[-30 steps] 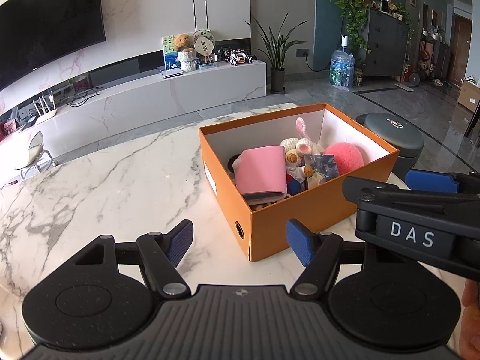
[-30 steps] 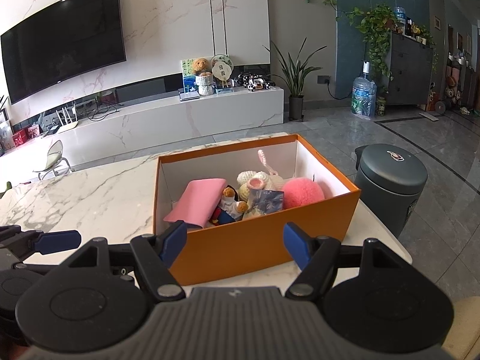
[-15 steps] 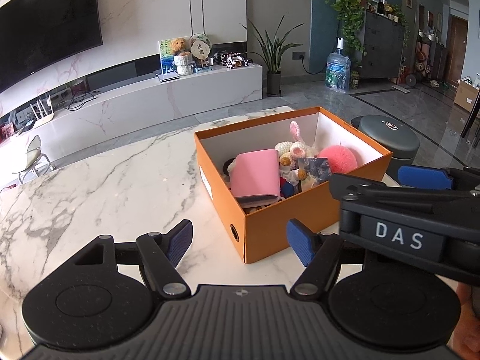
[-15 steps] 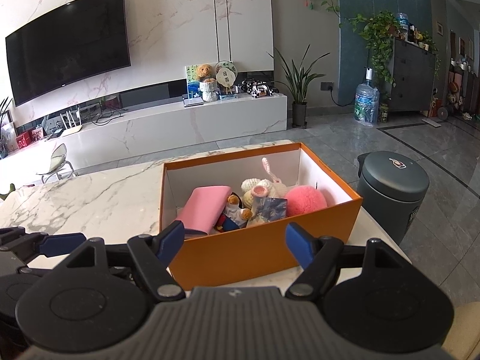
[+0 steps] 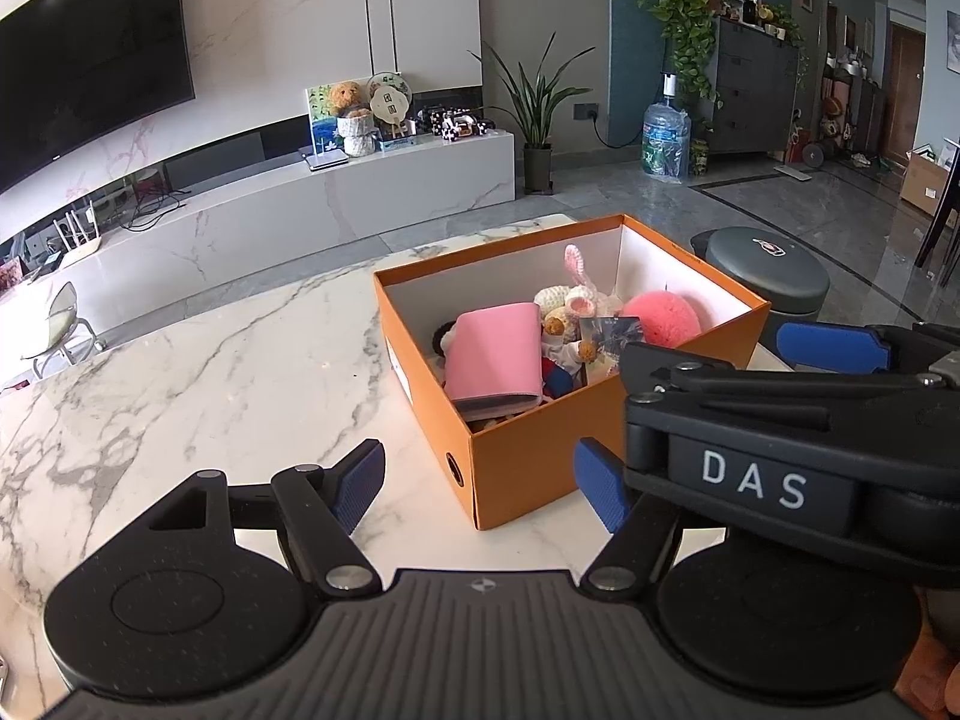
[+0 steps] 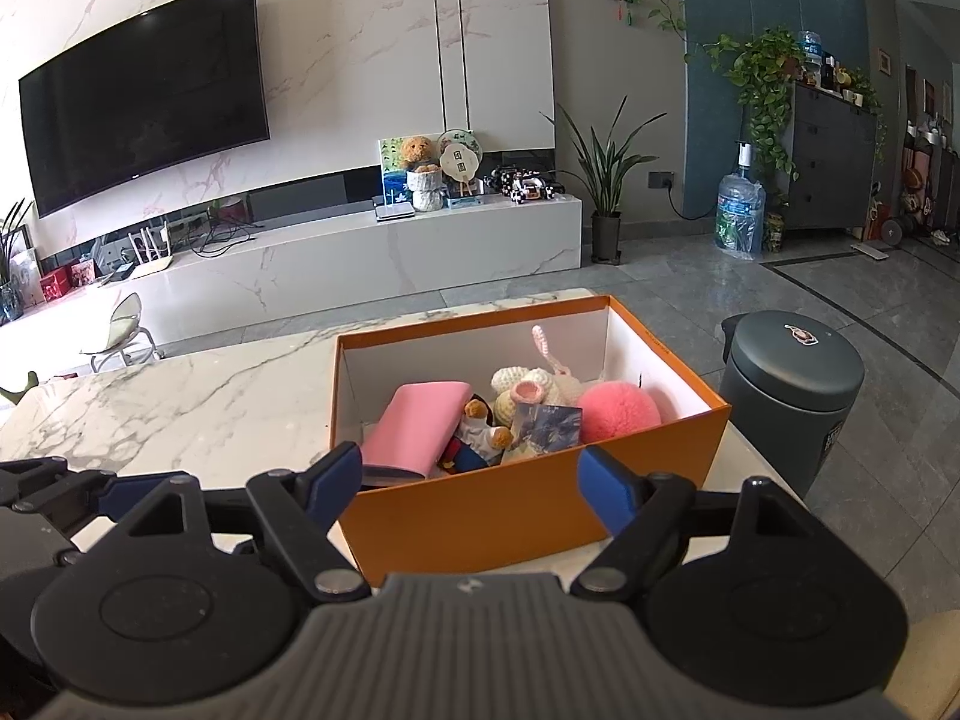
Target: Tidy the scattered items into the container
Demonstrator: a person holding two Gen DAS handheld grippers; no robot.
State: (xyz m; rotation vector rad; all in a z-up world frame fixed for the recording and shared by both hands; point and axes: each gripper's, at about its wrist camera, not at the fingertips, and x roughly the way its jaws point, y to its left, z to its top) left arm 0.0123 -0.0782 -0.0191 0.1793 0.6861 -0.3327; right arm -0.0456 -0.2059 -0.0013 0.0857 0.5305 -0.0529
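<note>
An open orange box (image 5: 528,468) (image 6: 540,516) stands on the white marble table (image 5: 210,372) (image 6: 180,408). It holds a pink pouch (image 5: 495,354) (image 6: 420,426), a pink pompom (image 5: 660,315) (image 6: 618,411), crocheted toys (image 5: 576,300) (image 6: 528,384), a small bear figure (image 6: 480,426) and a blue card (image 5: 618,333) (image 6: 549,426). My left gripper (image 5: 480,480) is open and empty in front of the box's near left corner. My right gripper (image 6: 471,480) is open and empty, in front of the box's near wall. The right gripper also shows in the left wrist view (image 5: 828,348).
A dark round bin (image 5: 762,270) (image 6: 792,384) stands on the floor just past the table's right edge. Beyond the table are a white TV console (image 6: 360,252), a potted plant (image 6: 606,180) and a water bottle (image 6: 741,216).
Both grippers have drawn back and risen a little from the box, which looks smaller and farther. Nothing was taken or let go.
</note>
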